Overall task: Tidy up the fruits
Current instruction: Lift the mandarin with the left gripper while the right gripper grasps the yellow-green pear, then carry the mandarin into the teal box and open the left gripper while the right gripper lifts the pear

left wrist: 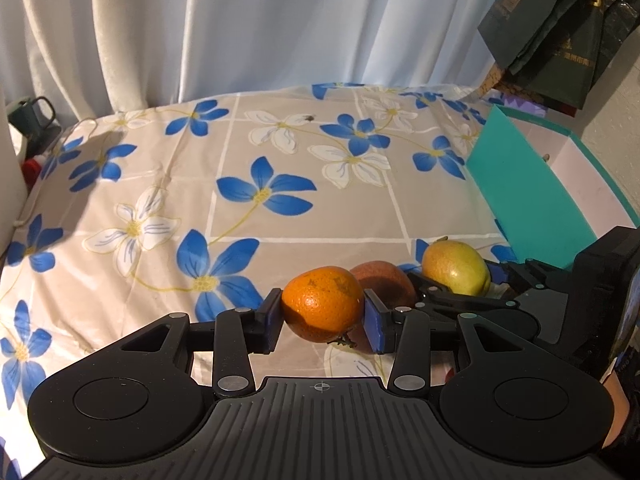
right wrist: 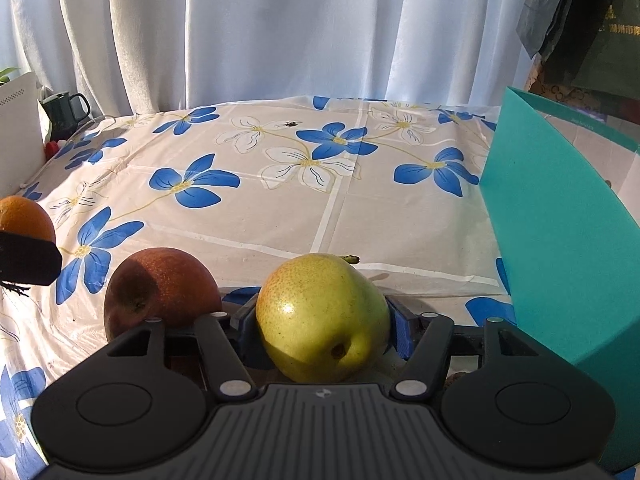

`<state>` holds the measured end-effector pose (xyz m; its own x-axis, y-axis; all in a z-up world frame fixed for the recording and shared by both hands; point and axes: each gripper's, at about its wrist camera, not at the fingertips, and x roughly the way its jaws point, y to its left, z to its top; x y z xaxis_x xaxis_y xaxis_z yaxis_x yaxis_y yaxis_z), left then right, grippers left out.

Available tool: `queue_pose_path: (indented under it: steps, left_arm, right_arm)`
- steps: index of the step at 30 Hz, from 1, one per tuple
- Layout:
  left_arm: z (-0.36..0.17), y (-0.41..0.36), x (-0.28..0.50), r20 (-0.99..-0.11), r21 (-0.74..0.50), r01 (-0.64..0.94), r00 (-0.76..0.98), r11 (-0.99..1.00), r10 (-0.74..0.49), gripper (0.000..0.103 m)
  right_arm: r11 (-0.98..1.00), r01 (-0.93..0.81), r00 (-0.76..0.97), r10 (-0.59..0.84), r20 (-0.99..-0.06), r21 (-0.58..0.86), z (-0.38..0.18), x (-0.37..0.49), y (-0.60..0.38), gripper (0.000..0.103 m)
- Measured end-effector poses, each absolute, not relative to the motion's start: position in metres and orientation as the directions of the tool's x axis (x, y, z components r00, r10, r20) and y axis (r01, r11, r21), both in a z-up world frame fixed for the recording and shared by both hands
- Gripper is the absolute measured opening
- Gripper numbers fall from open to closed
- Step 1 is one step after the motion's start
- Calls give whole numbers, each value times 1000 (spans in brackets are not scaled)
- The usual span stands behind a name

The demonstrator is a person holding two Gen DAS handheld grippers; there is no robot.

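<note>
The left gripper (left wrist: 323, 316) clamps a round orange mandarin (left wrist: 322, 303); the right gripper (right wrist: 322, 326) pinches a yellow-green pear (right wrist: 322, 318), apparently pressing both sides. Between them a reddish-brown pear (right wrist: 160, 292) sits on the flower-printed plastic tablecloth (right wrist: 280, 216), half hidden behind the mandarin. To the right stands a teal cardboard box (right wrist: 560, 240), cut off. White curtains (right wrist: 280, 28) hang behind.

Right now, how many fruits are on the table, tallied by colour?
Orange: 1, the orange between the left tongs
Reddish-brown: 1, the reddish-brown fruit lying free
Yellow-green: 1, the pear between the right tongs
Total: 3
</note>
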<state>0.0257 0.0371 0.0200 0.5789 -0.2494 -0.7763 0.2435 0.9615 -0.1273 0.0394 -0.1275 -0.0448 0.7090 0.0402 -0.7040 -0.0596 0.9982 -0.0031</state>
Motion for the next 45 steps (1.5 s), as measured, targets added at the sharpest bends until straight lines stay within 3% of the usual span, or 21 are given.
queue_pose_path:
  steps: [6,16,28,45]
  left_arm:
    - [25,28,31,-770,-103,254,591,962,-239,46]
    - [49,-5,41,-736,-47,311,632,949,-244,46]
    - [73,-68,44,-689,-12,472,635,881,-349,46]
    - [67,-194,62,-666,-41,687,522,725,-533,46]
  right_arm:
    - [999,-28,698,49,-714,42,-40,38,-135,63]
    - [996,43,797,12,-604,77,16,13,-161,63]
    - [970,215,860,-134,-492,111,64,-25,-213,63]
    - [880,464,799,-368,-475,98,62,-77,-274,62]
